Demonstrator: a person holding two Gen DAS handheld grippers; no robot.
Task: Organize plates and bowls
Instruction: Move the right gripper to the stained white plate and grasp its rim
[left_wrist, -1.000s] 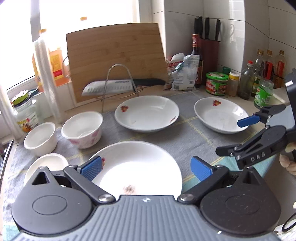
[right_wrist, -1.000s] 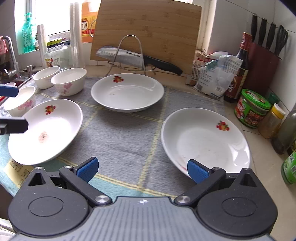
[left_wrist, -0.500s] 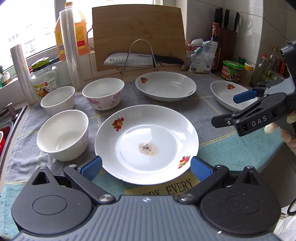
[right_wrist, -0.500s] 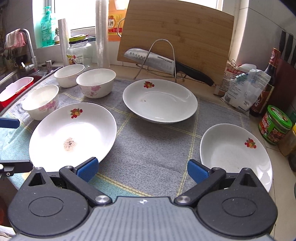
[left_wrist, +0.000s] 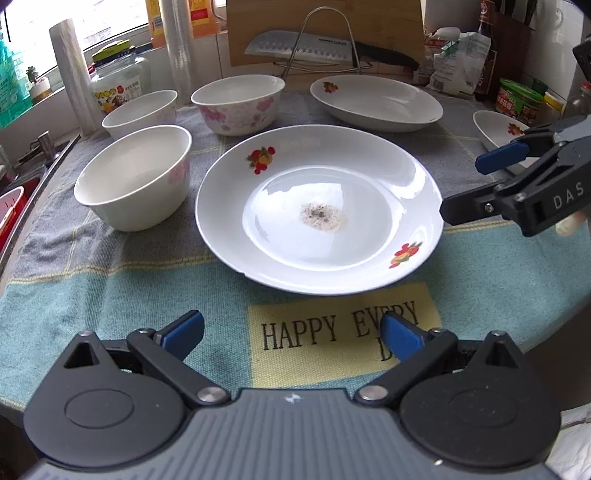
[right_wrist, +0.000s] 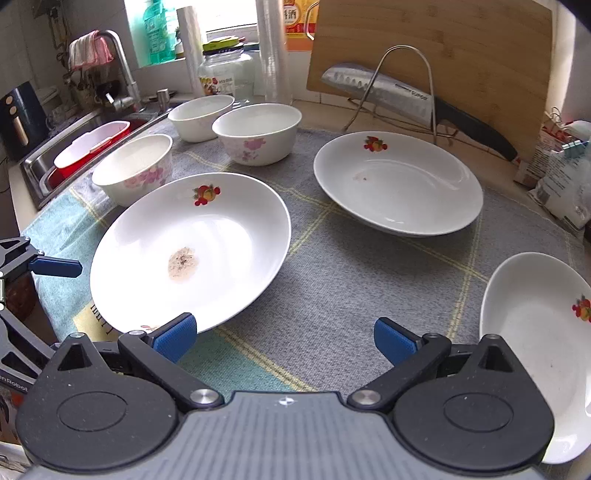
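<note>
Three white plates with fruit prints lie on a towel. The near plate has a brown smear in its middle. A second plate lies behind it. A third plate lies at the right. Three white bowls stand at the left, also in the right wrist view. My left gripper is open and empty, in front of the near plate. My right gripper is open and empty, right of that plate's edge.
A knife rests on a wire stand before a wooden cutting board. A sink with a red tub lies left. Jars and bottles and a bag stand at the right. The towel's front edge is near.
Both grippers have drawn back and lowered toward the counter front. The near plate now fills more of both views. Both stay open.
</note>
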